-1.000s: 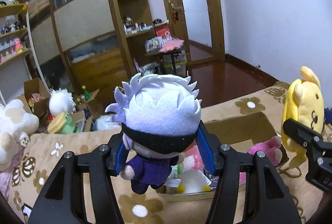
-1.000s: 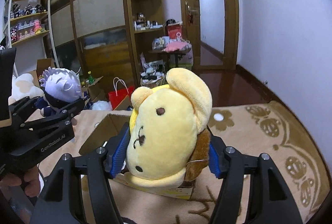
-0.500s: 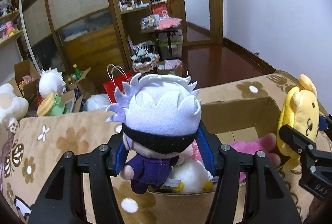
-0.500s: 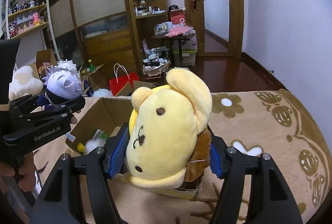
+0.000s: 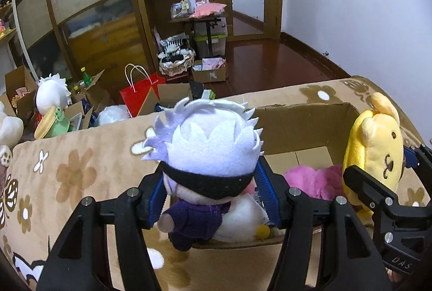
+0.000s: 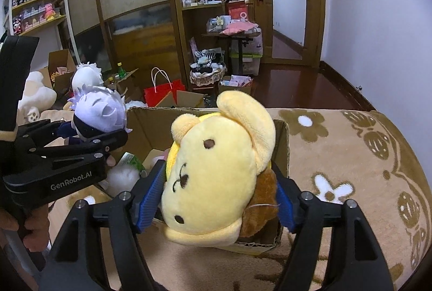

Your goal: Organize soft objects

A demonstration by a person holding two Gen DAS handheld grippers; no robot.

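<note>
White "GenRobot.AI" lettering marks the left tongs (image 6: 81,140) clamping the white-haired doll (image 6: 98,113).

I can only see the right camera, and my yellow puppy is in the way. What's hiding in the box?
Observer: Behind your yellow plush, the left wrist view shows a pink plush lying inside the cardboard box.
Operator: Is the spiky-hair doll squished?
Observer: A bit. The left gripper has both blue pads pressed on the white-haired doll at its head, and its purple body hangs by the box's near edge.
Operator: What's under it?
Observer: A white plush with a small yellow foot lies in the box.
</note>
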